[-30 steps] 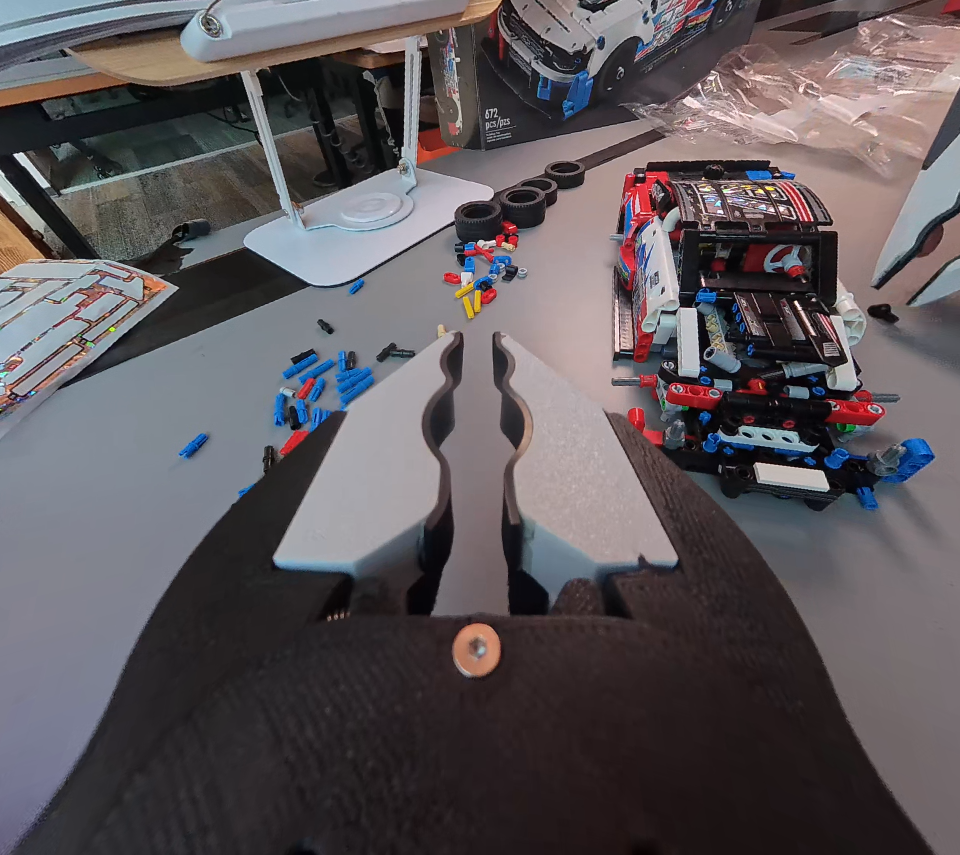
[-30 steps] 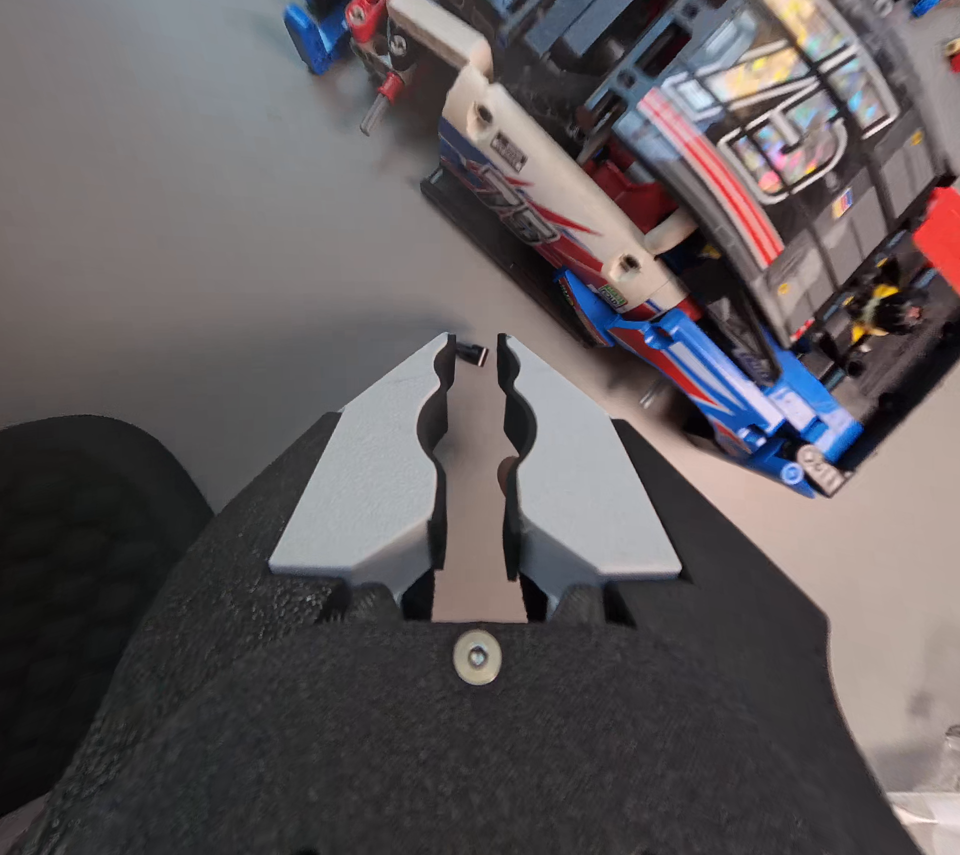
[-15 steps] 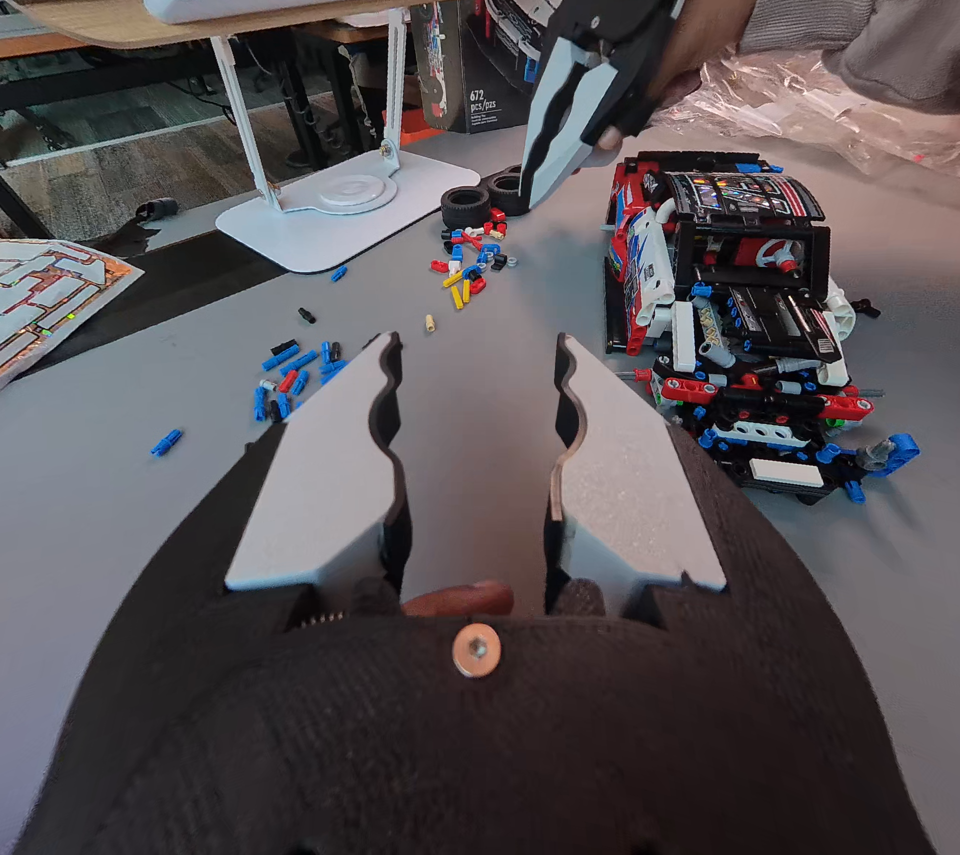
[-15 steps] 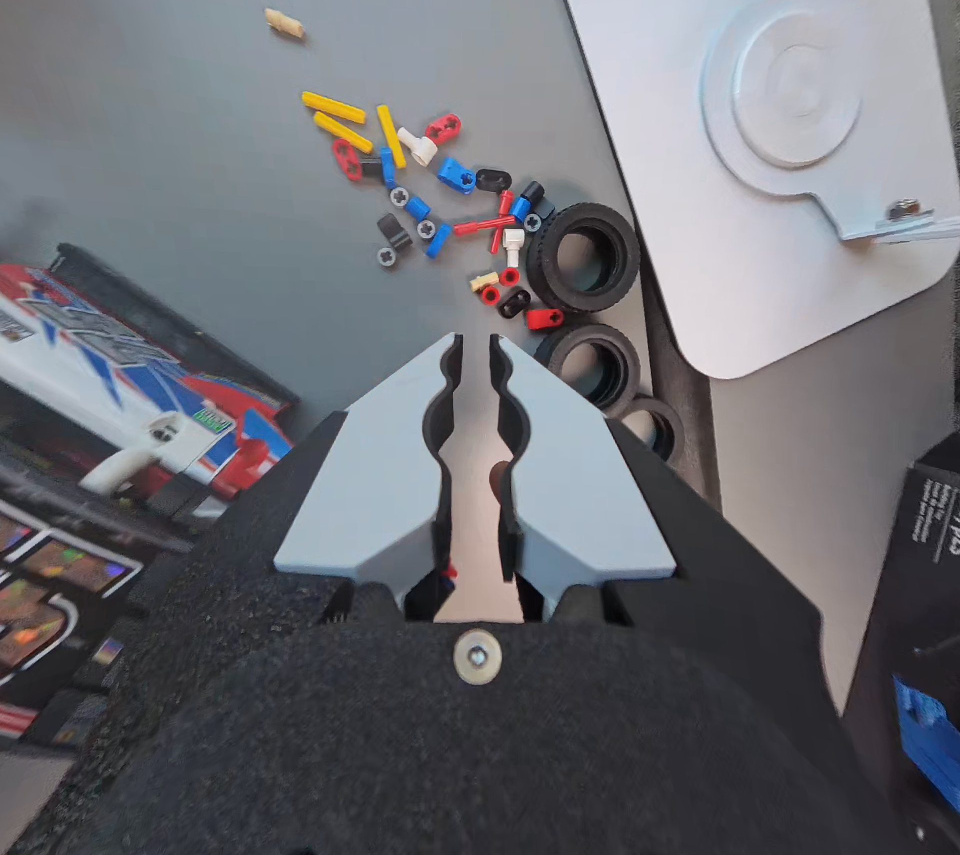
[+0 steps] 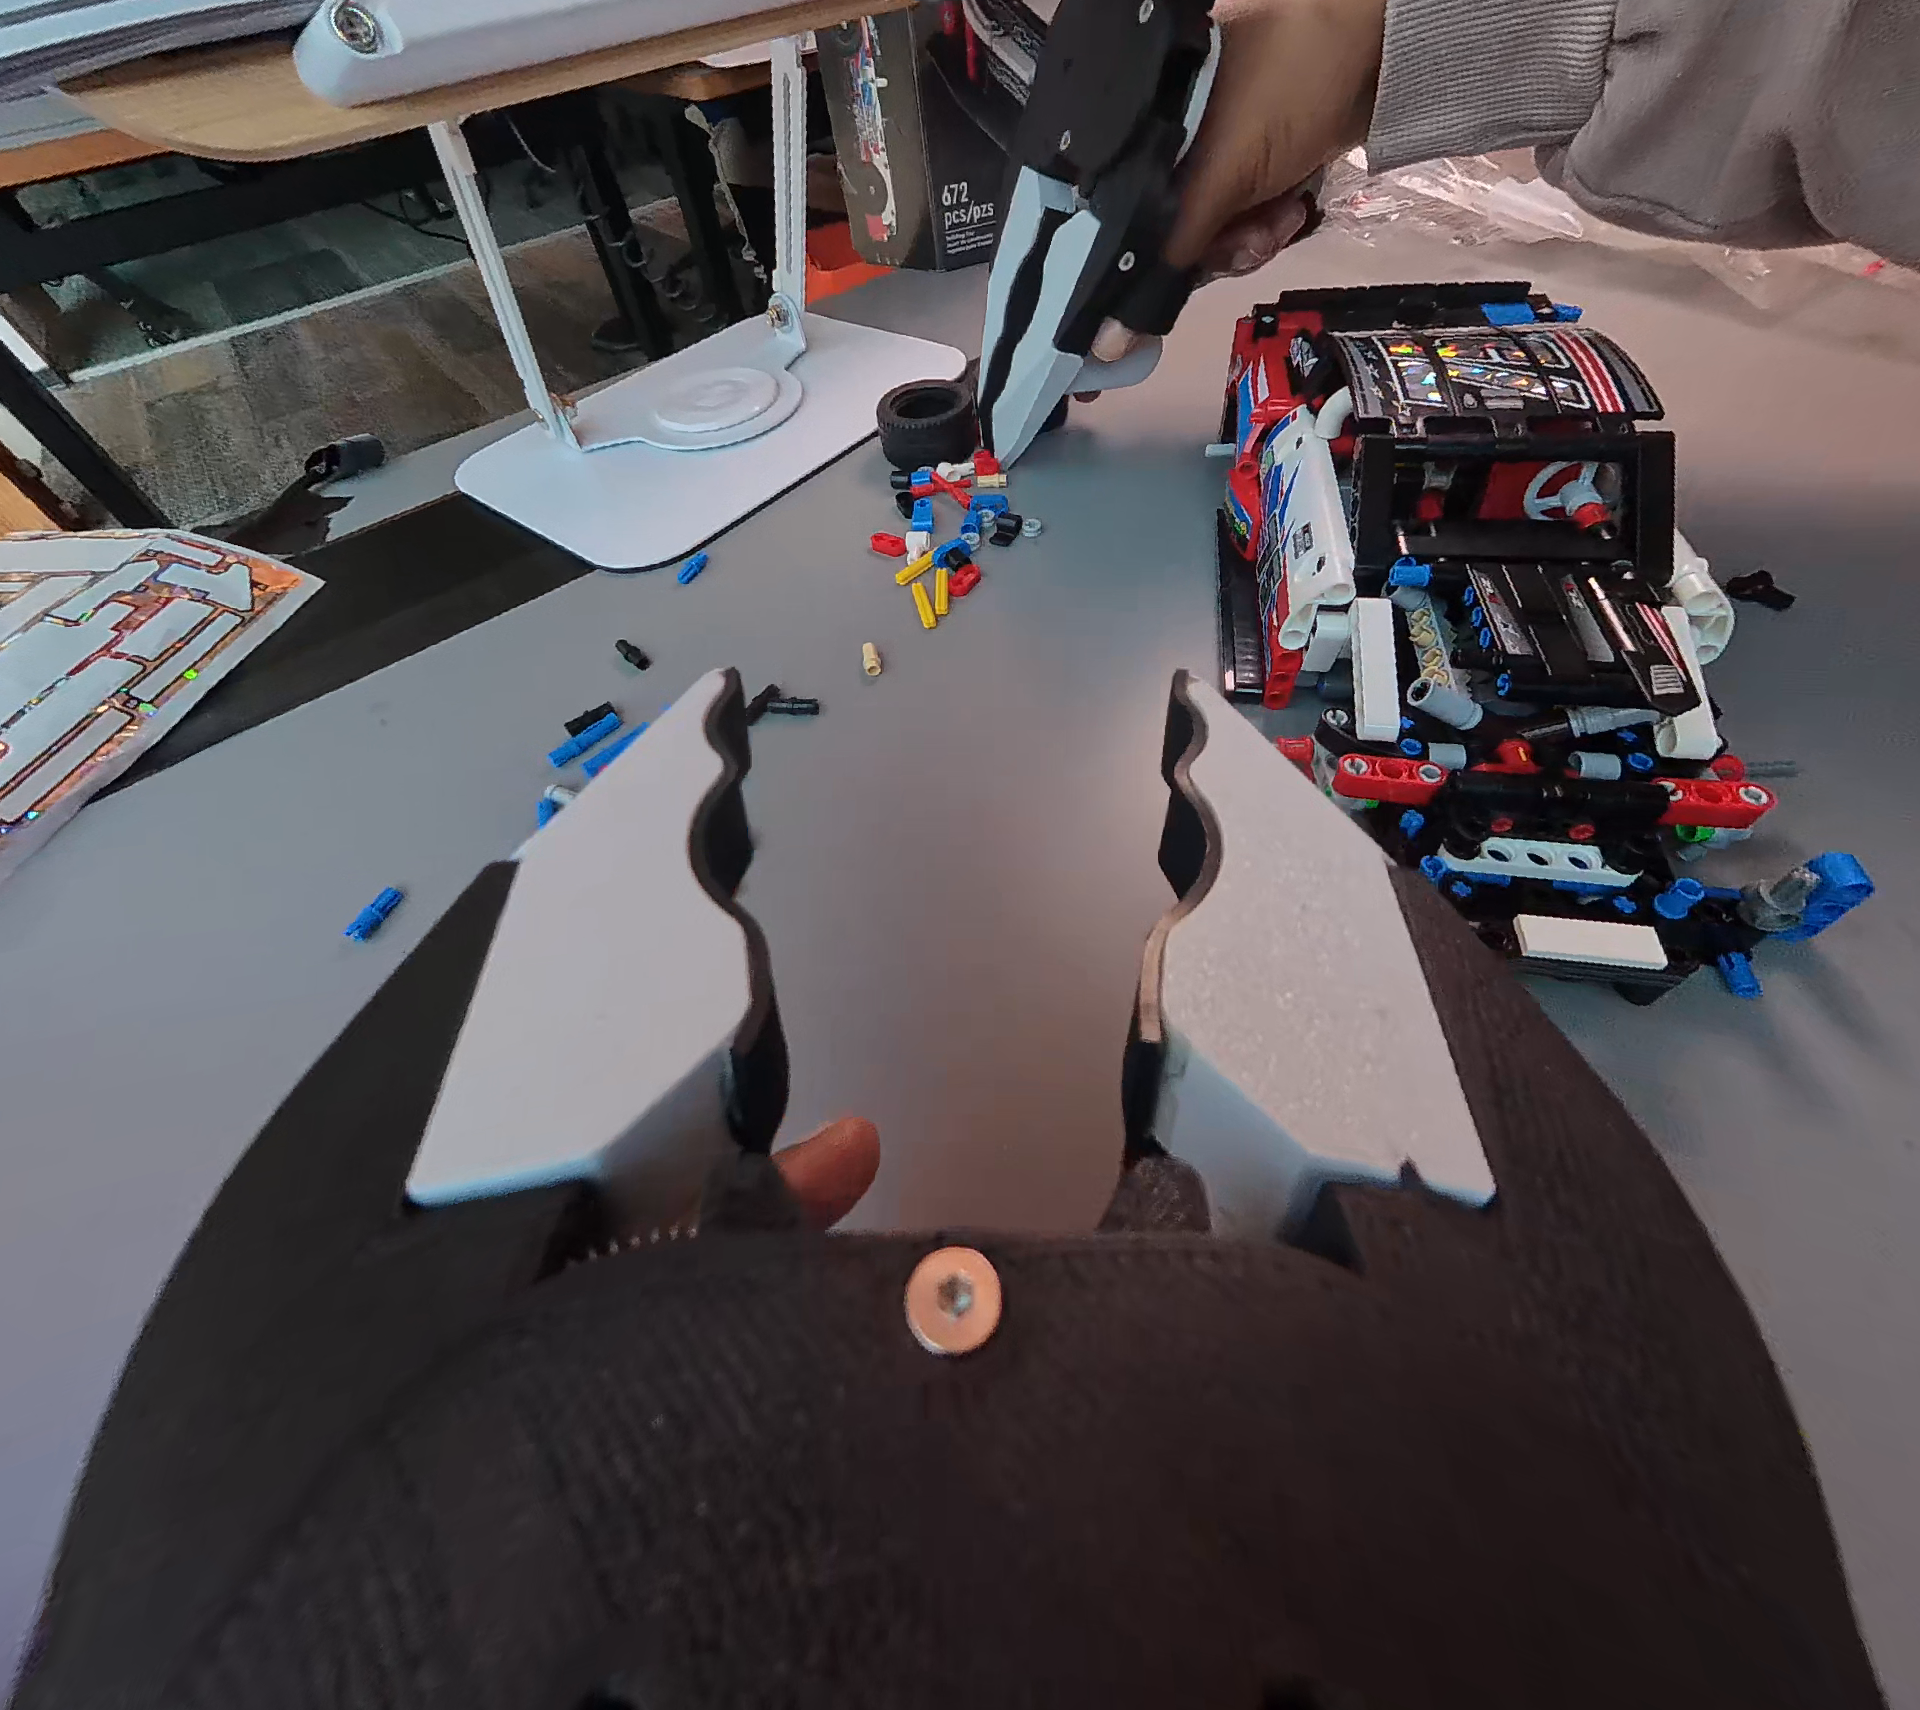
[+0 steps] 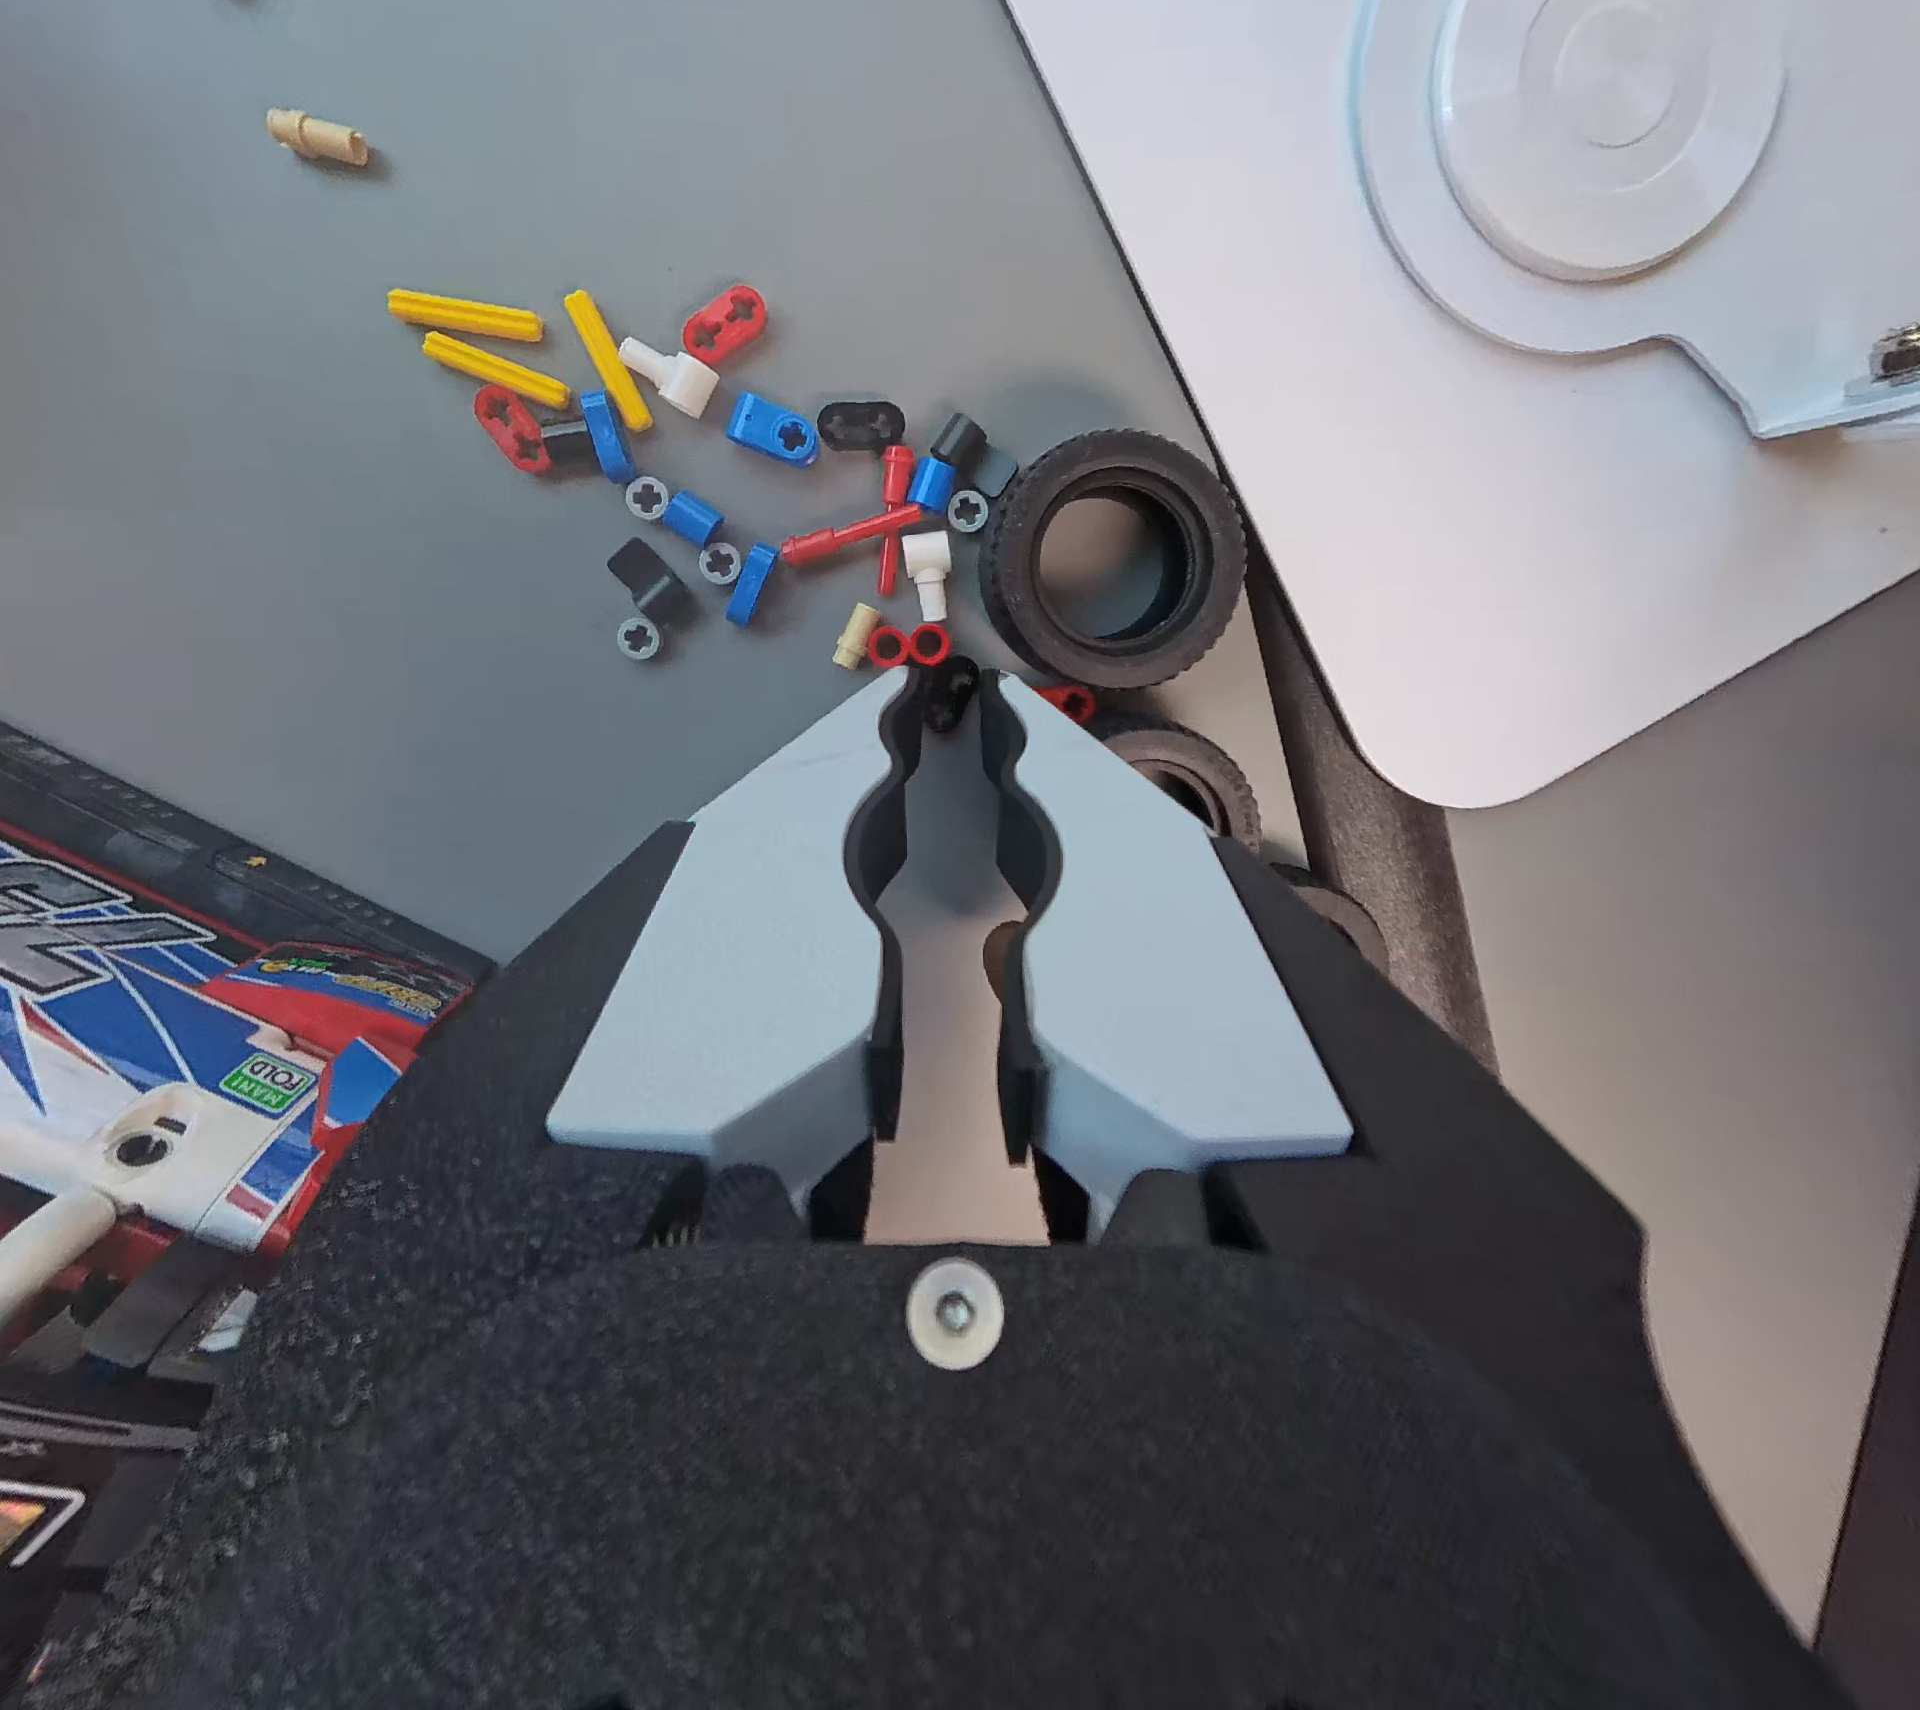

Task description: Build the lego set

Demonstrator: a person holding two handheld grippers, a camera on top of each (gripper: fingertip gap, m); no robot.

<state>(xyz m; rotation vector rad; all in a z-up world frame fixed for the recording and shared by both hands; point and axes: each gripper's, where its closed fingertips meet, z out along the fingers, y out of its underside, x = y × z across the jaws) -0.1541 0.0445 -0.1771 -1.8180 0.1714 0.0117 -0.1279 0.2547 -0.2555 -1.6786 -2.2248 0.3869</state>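
Even, diffuse light, bright in both views; soft short shadows under the loose pieces (image 6: 675, 455) and tyre (image 6: 1117, 559). Mild glare on the white stand base (image 6: 1455, 310) at 2 o'clock. Strong fisheye bending at the edges; near housings slightly soft, rest sharp.

The desk (image 5: 966, 829) is plain grey. The car (image 5: 1455, 621) is red, white, blue and black, with a black roof carrying shiny rainbow-foil patches and red and white stripes. Loose pieces (image 6: 665, 434) are yellow, red, blue, black, white, grey and tan. The tyre (image 6: 1117, 559) is black with fine ribbed tread. The stand base (image 6: 1507, 310) is white. Both the left gripper (image 5: 956, 715) and the right gripper (image 6: 948, 694) have pale grey fingers with black inner edges on black textured bodies. The piece (image 6: 951, 692) at the right gripper's tips is black. The sleeve (image 5: 1662, 19) is beige, ribbed at the cuff. The sticker sheet (image 5: 94, 663) is white with orange and foil outlines.
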